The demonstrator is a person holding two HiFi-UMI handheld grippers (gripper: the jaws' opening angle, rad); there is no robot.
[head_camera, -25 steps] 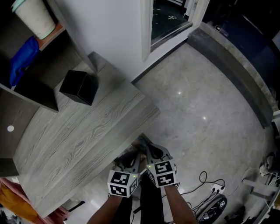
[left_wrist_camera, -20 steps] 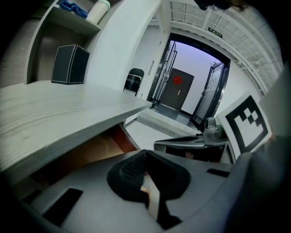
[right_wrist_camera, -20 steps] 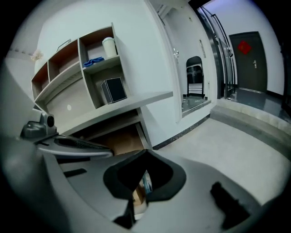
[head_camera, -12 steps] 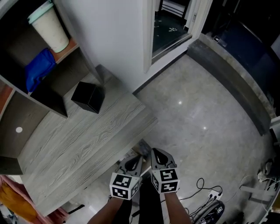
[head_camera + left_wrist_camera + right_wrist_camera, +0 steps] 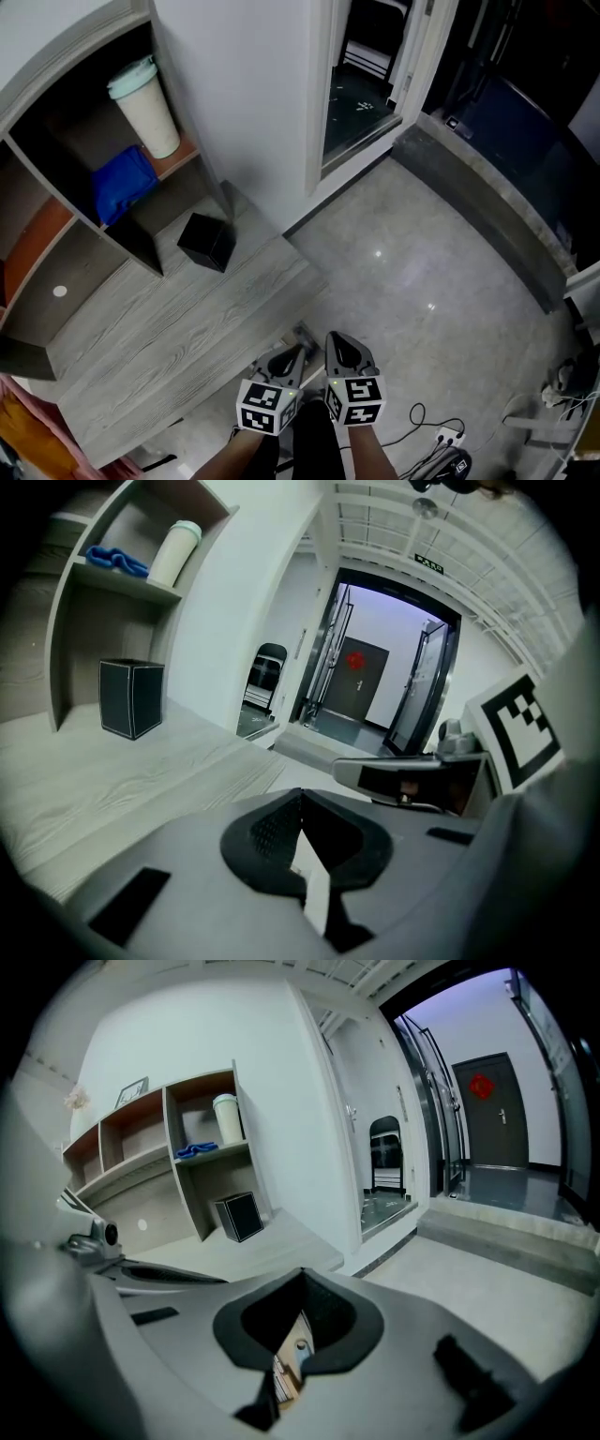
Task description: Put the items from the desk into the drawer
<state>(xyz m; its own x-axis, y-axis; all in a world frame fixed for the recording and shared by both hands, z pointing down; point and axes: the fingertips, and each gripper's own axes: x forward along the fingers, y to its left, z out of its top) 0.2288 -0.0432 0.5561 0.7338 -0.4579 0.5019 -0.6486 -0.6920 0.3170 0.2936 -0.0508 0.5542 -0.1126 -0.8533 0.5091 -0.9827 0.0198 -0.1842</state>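
Beside the desk [image 5: 178, 333], left gripper [image 5: 296, 352] and right gripper [image 5: 336, 341] hover, jaws closed on nothing; likely readying for the box [image 5: 207, 241].

The left forearm [image 5: 230, 457] and the right forearm [image 5: 375, 456] come in from the bottom edge of the head view, side by side and close together. The left claw [image 5: 298, 351] and the right claw [image 5: 332, 339] point ahead and tilt downward, nearly parallel, with the right tip slightly further forward. In its own view the left claw [image 5: 301, 799] has its jaws pressed together with nothing between them, and the right claw [image 5: 302, 1279] has its jaws closed and empty as well.
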